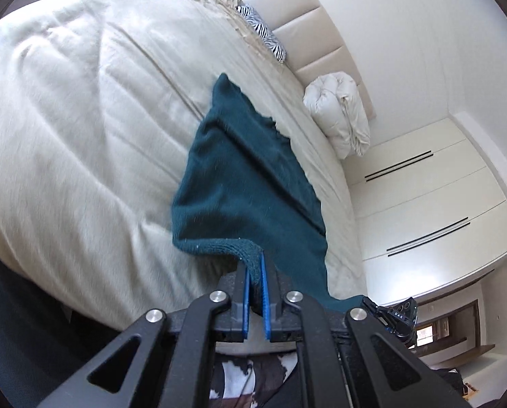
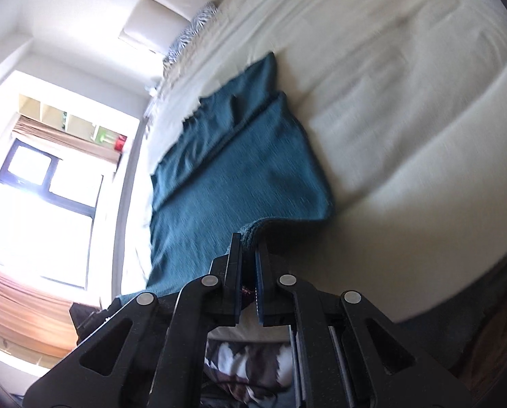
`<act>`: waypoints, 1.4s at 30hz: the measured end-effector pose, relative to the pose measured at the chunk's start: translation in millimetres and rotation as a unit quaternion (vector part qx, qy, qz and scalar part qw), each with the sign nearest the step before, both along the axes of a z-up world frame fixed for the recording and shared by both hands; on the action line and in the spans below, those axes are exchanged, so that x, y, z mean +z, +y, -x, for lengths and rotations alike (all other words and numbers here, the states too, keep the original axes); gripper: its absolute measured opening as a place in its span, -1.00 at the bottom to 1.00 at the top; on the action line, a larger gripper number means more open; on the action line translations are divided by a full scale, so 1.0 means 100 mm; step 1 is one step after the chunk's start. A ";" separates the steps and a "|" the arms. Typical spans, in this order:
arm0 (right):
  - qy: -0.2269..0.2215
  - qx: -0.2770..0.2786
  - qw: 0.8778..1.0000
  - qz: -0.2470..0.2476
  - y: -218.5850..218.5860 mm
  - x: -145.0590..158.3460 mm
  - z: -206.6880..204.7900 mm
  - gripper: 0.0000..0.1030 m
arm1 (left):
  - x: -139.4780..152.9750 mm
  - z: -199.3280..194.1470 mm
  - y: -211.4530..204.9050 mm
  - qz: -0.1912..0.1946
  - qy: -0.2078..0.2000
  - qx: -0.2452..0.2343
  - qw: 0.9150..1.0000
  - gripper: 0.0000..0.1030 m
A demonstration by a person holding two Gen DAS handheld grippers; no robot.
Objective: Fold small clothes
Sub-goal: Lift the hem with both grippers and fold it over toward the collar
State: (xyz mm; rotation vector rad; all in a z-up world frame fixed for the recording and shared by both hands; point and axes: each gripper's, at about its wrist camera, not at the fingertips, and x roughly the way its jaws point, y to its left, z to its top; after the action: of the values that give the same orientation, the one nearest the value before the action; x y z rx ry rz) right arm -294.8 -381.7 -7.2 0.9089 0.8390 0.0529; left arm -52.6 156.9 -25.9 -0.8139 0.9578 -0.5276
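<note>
In the left wrist view a cream bed (image 1: 83, 119) fills the left and centre, with a padded headboard (image 1: 307, 30) and a zebra cushion (image 1: 263, 30) at the upper middle, a rolled white duvet (image 1: 341, 112) and white wardrobe doors (image 1: 423, 204) on the right. The left tongs (image 1: 256, 265) are clamped shut on the hem of a teal knitted garment (image 1: 239, 176), which runs up the frame's centre. The right wrist view alone shows a bright window (image 2: 39, 210) at left — here the right tongs (image 2: 250, 248) are likewise pinched on the garment's hem, low centre.

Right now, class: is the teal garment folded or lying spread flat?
Partly folded: the teal garment shows one layer lapped over another, its near edge lifted off the bed.
</note>
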 end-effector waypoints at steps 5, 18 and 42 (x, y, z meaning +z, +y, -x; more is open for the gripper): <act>-0.032 -0.008 0.999 0.000 -0.07 0.16 -0.17 -0.90 | 0.14 -0.19 0.01 0.004 -0.026 0.008 1.000 -0.87; -0.064 -0.046 0.997 0.006 -0.25 0.31 -0.81 -0.90 | 0.24 -0.81 0.01 0.030 -0.041 0.027 0.998 -0.87; -0.045 -0.071 0.994 0.070 -0.42 0.16 -2.12 -0.90 | 0.17 -1.97 -0.20 0.033 -0.027 0.041 0.998 -0.87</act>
State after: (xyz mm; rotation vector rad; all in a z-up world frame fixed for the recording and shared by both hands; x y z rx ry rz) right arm -83.2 -423.5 8.6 0.8267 0.6833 -0.0869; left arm 144.5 137.2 -8.6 -0.8903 0.8570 -0.5113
